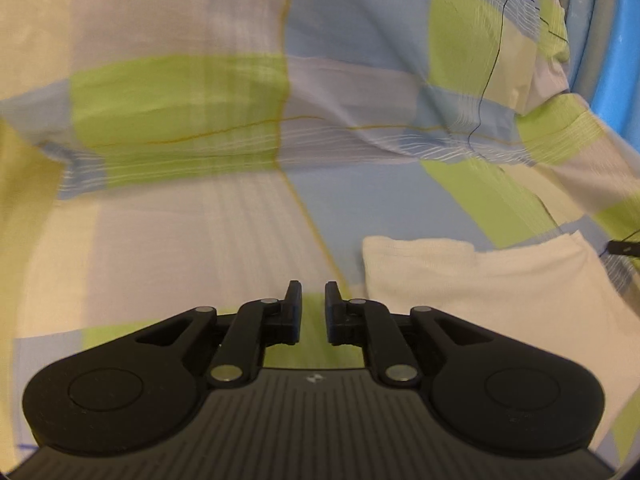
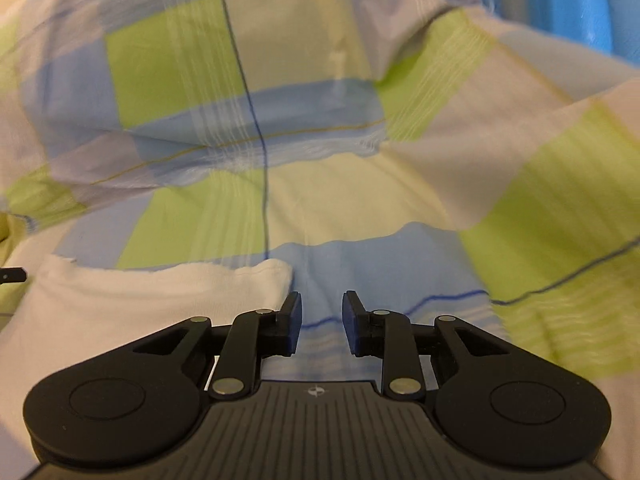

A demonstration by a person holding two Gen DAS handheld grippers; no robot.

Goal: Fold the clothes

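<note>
Matte black grippers point(image 1: 313, 308), silver rivets

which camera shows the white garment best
The left wrist view: the white garment lies to the right of the open left gripper, with its top edge and two corners showing. The right wrist view shows its top edge, partly hidden behind the open right gripper.

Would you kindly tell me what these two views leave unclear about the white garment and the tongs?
- White garment: in the left wrist view its near part runs off the bottom-right edge; type cannot be told.
- White garment in the right wrist view: the right tongs body covers its lower part.
- Left tongs: open, holding nothing.
- Plaid bedsheet: blurred; what lies beneath is hidden.
</note>
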